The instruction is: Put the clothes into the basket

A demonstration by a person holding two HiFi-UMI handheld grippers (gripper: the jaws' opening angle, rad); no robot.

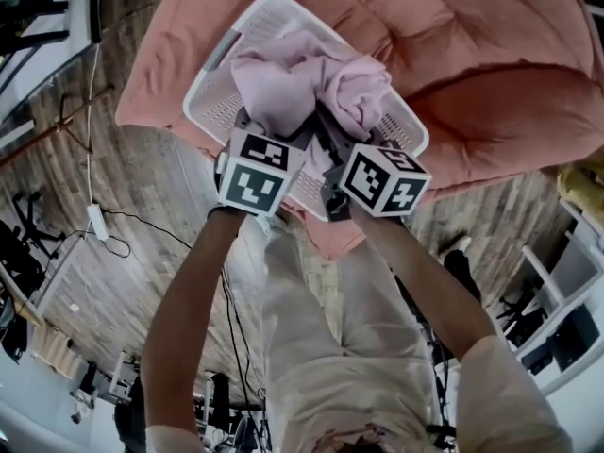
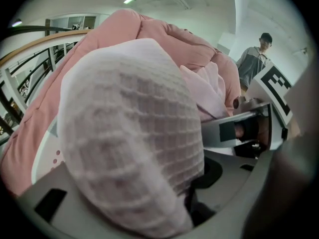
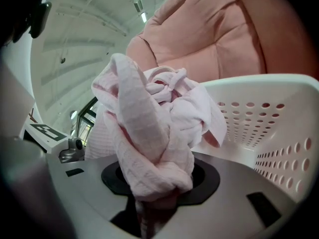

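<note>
Pinching a twisted fold of the pink waffle-weave garment [image 3: 149, 128], the right gripper [image 3: 154, 203] has its jaws closed on the cloth, which bunches up in a knot just beyond them. The left gripper [image 2: 189, 198] clamps another wad of the same garment [image 2: 134, 133], which swells over its jaws and fills most of that view.

From the head view, both forearms reach forward side by side, the left gripper [image 1: 253, 125] and right gripper [image 1: 330, 135] close together and tilted downward. The garment [image 1: 307, 88] is bunched into a lump spread from one gripper to the other, over the opening of the white perforated laundry basket [image 1: 274, 12], with no clear long axis. Whether it touches the basket's bottom cannot be told.

The basket's holed wall [image 3: 269, 128] rises close to the right of the cloth. The basket lies diagonally on a pink beanbag [image 1: 491, 55], whose padding swells up behind it; wooden floor [image 1: 142, 206] lies to the left
</note>
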